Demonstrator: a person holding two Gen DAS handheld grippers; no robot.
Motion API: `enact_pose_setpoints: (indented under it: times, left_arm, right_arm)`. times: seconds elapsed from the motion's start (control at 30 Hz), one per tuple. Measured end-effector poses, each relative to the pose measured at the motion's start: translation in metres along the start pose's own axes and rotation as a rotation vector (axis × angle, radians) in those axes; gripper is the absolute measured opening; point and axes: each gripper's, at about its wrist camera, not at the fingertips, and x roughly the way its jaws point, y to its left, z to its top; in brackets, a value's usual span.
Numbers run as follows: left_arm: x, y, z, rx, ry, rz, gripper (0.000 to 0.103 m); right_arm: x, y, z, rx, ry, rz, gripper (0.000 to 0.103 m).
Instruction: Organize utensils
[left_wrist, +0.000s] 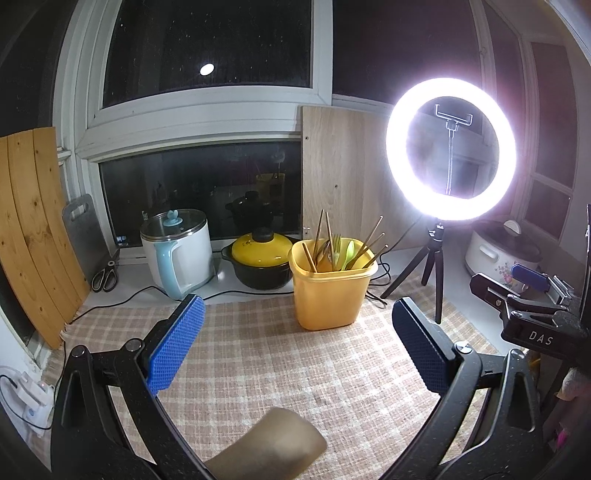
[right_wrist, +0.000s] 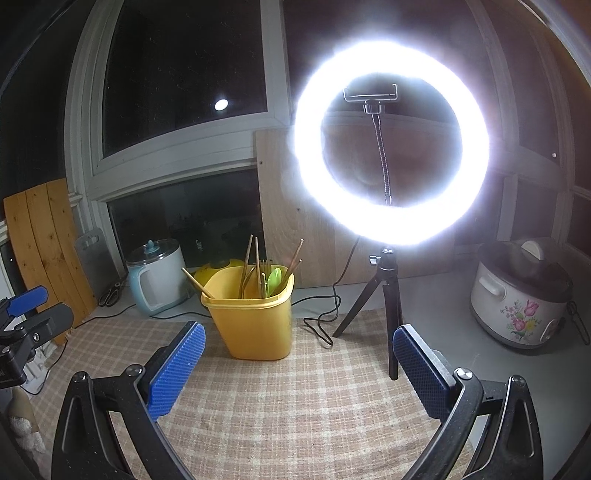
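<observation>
Bare checked mat lies clear up to the yellow bin; tripod blocks its right

Blinding ring light glare, dim surroundings

Both tongs, left and right, have black forked frames, silver screws at the joints and blue dimpled pads. White "DAS" lettering marks one frame.
</observation>
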Motion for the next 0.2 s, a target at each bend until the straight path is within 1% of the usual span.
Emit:
enact_pose_setpoints:
  times: [0.1, 0.2]
  left_arm:
    - [0.0021, -0.0011, -0.0014, 0.028, 0.002, -0.011, 0.103]
    - [0.0036, -0.0045, -0.0035, 0.056, 0.005, 0.001, 0.103]
  right_arm:
    - [0.0031, -0.0001, -0.0009, 0.001, 0.007, -0.001, 0.103]
    - [0.0065, -0.0016, -0.0015, 0.008, 0.013, -0.002, 0.103]
